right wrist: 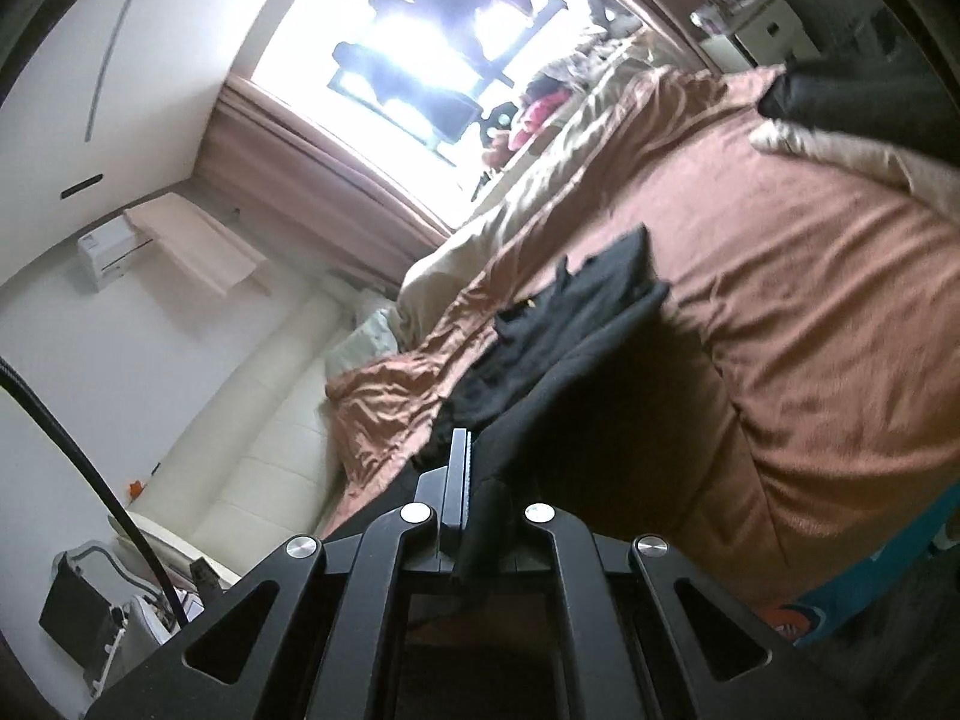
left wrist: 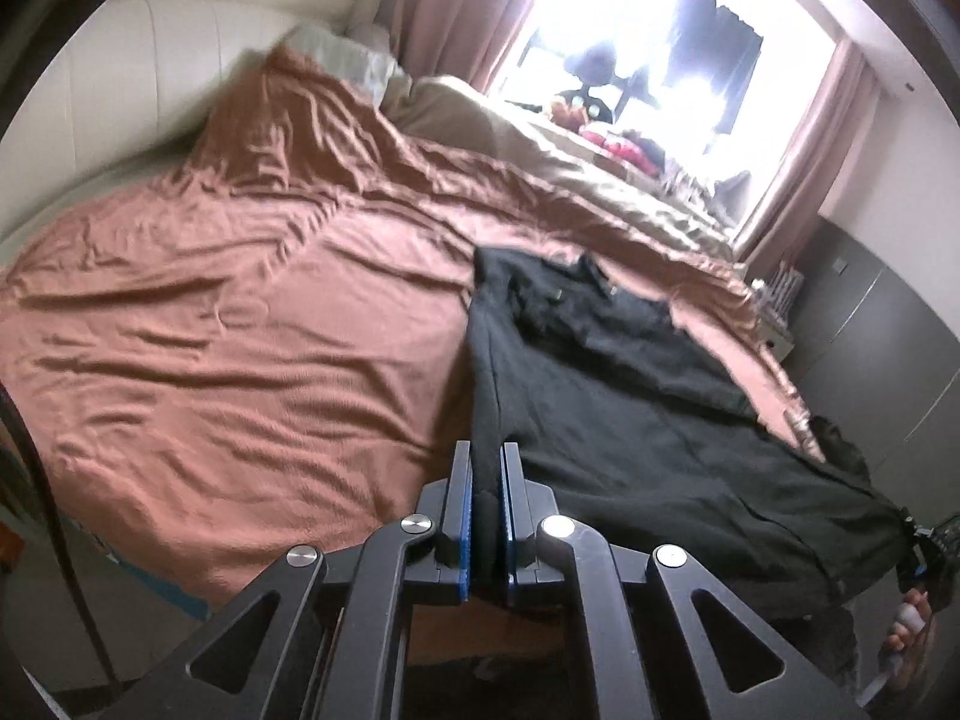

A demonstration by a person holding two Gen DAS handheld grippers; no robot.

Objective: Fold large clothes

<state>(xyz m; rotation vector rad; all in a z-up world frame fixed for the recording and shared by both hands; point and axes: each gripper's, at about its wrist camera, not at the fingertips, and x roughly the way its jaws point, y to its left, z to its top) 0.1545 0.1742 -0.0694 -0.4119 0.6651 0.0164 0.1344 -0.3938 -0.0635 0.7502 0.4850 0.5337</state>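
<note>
A large black garment (left wrist: 630, 396) with a collar lies spread on the brown bedspread (left wrist: 240, 330), its near hem lifted off the bed. My left gripper (left wrist: 487, 474) is shut on the garment's near left edge. My right gripper (right wrist: 480, 480) is shut on another edge of the same garment (right wrist: 570, 330); the cloth covers its right finger. In the left wrist view the right gripper (left wrist: 918, 546) shows at the far right, holding the garment's right corner, with a hand below it.
The bed (right wrist: 810, 300) fills most of both views, with a beige duvet (left wrist: 570, 150) and pillows (left wrist: 342, 54) near the bright window (left wrist: 660, 42). Dark cabinets (left wrist: 870, 312) stand to the right. A cream headboard (right wrist: 258, 450) and a wall shelf (right wrist: 192, 246) show in the right wrist view.
</note>
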